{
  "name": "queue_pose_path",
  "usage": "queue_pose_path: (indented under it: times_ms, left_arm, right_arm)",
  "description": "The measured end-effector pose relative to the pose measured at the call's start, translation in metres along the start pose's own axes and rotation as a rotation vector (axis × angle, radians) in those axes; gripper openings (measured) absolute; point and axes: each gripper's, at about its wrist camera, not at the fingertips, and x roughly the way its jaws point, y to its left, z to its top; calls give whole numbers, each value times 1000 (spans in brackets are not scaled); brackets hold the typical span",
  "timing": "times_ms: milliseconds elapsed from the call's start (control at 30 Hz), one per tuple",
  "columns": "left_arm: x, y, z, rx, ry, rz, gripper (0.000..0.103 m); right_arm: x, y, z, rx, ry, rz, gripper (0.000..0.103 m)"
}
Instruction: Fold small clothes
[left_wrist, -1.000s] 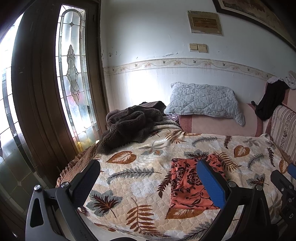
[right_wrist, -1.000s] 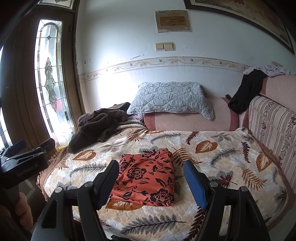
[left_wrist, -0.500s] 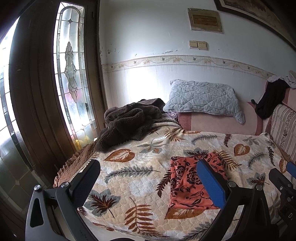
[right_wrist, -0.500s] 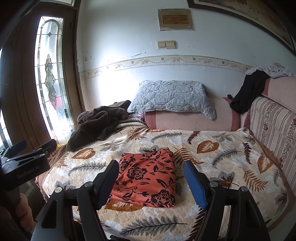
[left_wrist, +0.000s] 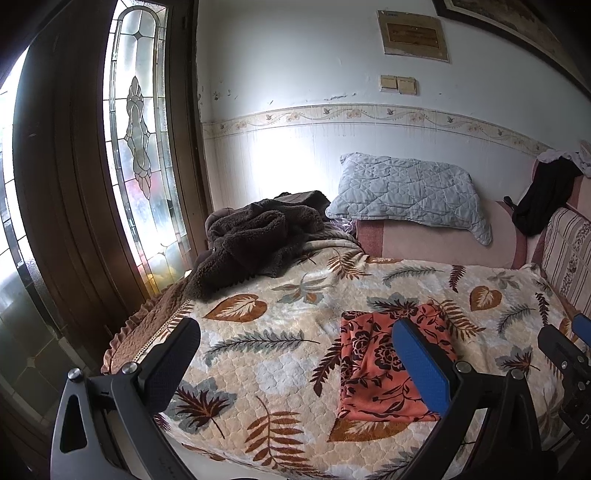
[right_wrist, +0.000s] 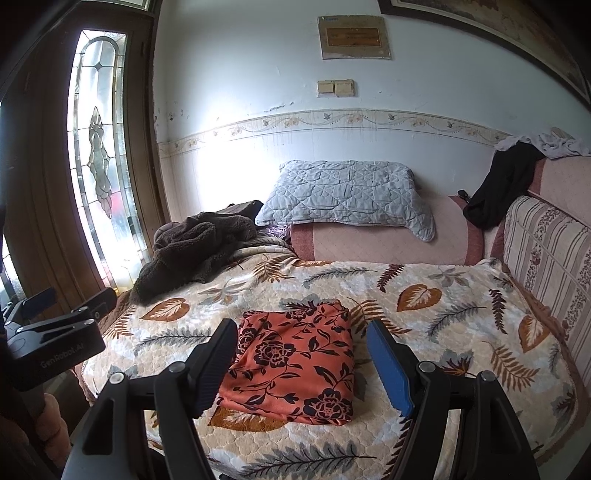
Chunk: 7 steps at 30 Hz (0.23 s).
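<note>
Done: we saw the orange cloth (right_wrist: 295, 363) folded flat on the bed (right_wrist: 461, 317).
Left: nothing we could tell.
Fingers: both grippers (left_wrist: 295, 369) (right_wrist: 303, 360) gaped, empty.

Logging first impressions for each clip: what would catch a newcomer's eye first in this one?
The orange floral cloth, folded into a neat rectangle, lies near the front edge of the leaf-patterned bedspread, framed between the open right gripper. Behind it on the left, a dark brown fleece garment lies in a heap by the stained-glass window, and a grey quilted pillow leans against the wall.
</note>
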Motion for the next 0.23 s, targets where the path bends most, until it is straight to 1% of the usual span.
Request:
queue_pose_path:
  times_ms: [233]
  left_arm:
    - [18,-2,0,0,19,-1,103]
  right_arm:
    - [21,1,-1,0,27,1,75]
